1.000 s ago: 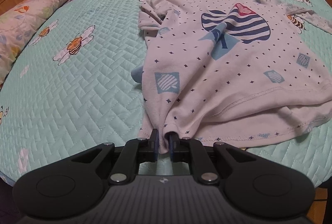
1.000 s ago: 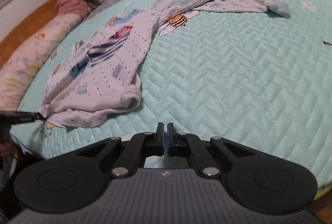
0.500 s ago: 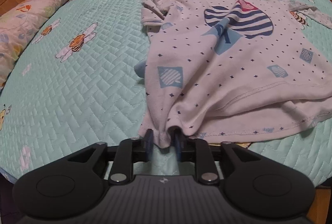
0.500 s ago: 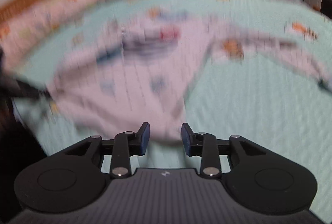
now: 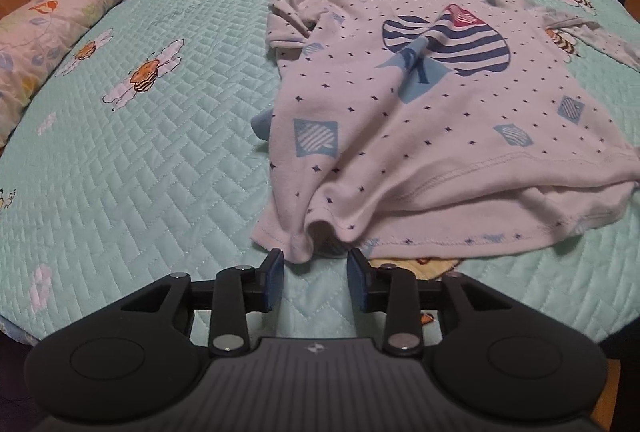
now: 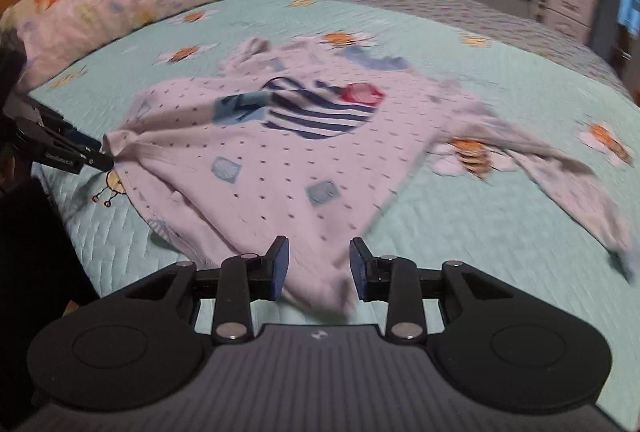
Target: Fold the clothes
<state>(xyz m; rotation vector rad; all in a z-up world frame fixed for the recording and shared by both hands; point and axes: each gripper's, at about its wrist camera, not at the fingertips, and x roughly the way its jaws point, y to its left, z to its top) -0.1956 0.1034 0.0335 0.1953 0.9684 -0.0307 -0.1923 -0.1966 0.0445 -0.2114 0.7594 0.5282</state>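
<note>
Left hand-held gripper (image 5: 315,280) now released from shirt (image 5: 420,119) hem, fingers apart, right hand-held gripper (image 6: 319,268) spread around opposite corner

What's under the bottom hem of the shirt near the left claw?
Under the shirt hem, the quilt shows a yellow and orange print poking out by the left claw. The rest of that print is covered by fabric.

Shirt (image 5: 420,119) on quilt (image 5: 160,151), pillow (image 5: 44,31) left

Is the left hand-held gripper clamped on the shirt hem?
No, the left hand-held gripper is open, the shirt hem lying just ahead.
</note>
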